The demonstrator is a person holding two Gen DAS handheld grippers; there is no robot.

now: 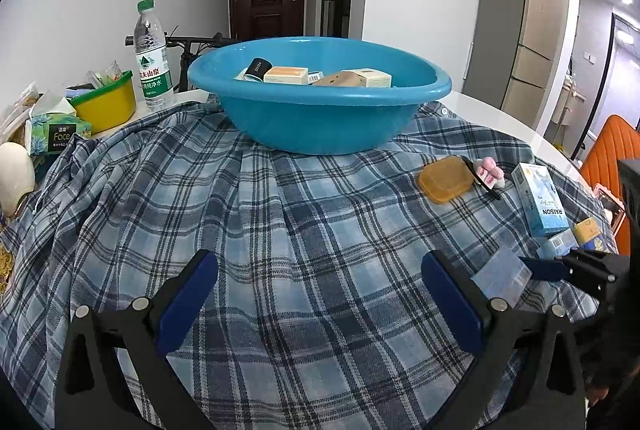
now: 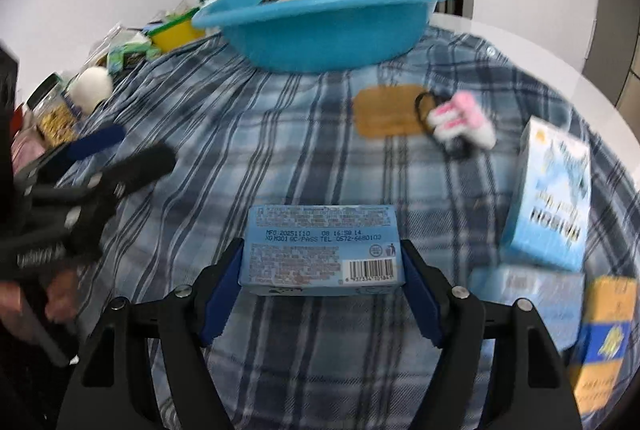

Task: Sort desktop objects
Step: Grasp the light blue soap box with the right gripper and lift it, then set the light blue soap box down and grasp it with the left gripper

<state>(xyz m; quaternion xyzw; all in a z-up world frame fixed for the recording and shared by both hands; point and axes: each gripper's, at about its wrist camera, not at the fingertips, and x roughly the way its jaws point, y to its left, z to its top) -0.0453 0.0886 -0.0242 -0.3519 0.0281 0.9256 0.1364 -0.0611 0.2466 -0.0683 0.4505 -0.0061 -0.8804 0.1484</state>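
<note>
My right gripper [image 2: 322, 250] is shut on a light blue box [image 2: 320, 230] with a barcode, its blue pads pressed against both short sides just above the plaid cloth [image 2: 280, 134]. The left wrist view shows that box [image 1: 502, 276] low at the right. My left gripper [image 1: 316, 262] is open with nothing between its fingers, over the cloth. A blue basin [image 1: 320, 100] at the far side holds several small boxes. On the cloth lie an amber soap case [image 1: 446, 179], a pink and white plush piece [image 1: 491, 174], a tall RAISON box [image 1: 542, 200] and a yellow-blue box [image 2: 604, 342].
At the far left stand a water bottle [image 1: 152, 58], a yellow bowl [image 1: 106, 106], a tissue pack [image 1: 56, 132] and a white rounded object [image 1: 14, 174]. An orange chair [image 1: 612, 146] is off the table's right edge. A jar [image 2: 52, 110] sits at the left.
</note>
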